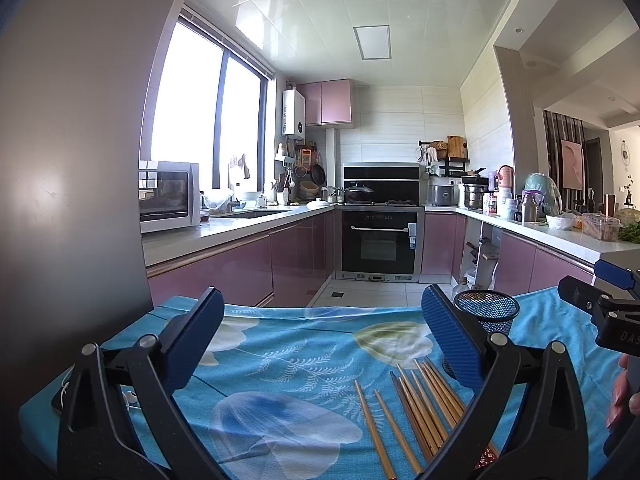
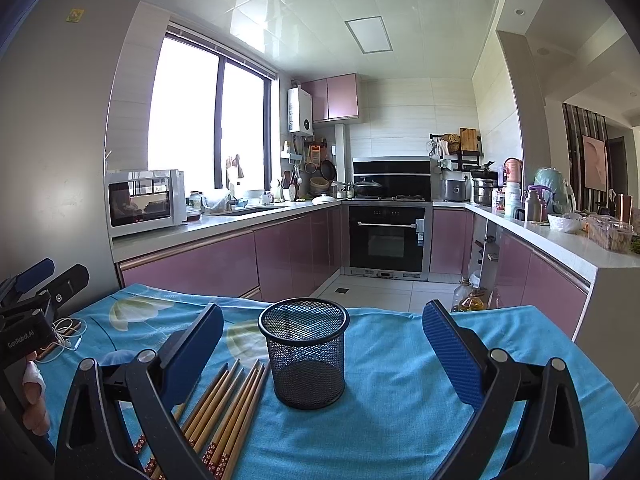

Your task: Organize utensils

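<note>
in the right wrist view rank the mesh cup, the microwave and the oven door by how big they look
1. Oven door and microwave: too alike to rank.
2. Mesh cup: slightly smaller, though it sits much nearer the camera, so its true size is surely least.

Open cloth right of mesh cup (image 2: 303,352); chopsticks (image 2: 224,408) crowding its left.

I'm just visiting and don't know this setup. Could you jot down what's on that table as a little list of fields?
Setting: home kitchen, table under a blue floral cloth
Holder: black mesh cup, upright, looks empty
Utensils: wooden chopsticks lying flat on the cloth beside the cup
Left gripper: open, holding nothing
Right gripper: open, the cup between its fingers, untouched
Also there: white earphone cable at the table edge
</note>
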A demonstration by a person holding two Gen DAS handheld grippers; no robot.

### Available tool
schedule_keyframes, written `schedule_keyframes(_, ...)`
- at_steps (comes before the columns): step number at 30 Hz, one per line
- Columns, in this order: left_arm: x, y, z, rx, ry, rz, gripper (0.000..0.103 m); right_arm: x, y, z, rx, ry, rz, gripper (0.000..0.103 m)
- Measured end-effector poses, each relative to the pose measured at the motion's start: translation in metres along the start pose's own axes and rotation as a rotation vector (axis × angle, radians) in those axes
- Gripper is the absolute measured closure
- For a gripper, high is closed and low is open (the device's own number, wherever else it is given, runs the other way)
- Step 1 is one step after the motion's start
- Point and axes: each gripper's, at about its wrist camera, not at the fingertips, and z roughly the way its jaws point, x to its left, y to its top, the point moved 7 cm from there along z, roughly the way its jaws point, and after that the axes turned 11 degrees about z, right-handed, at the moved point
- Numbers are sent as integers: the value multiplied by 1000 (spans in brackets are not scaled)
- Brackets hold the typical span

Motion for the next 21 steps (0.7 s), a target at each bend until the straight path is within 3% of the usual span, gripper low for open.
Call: schedule_keyframes(21, -1, -1, 2, 4, -1, 2, 6, -1, 0, 0, 2, -1, 3, 6)
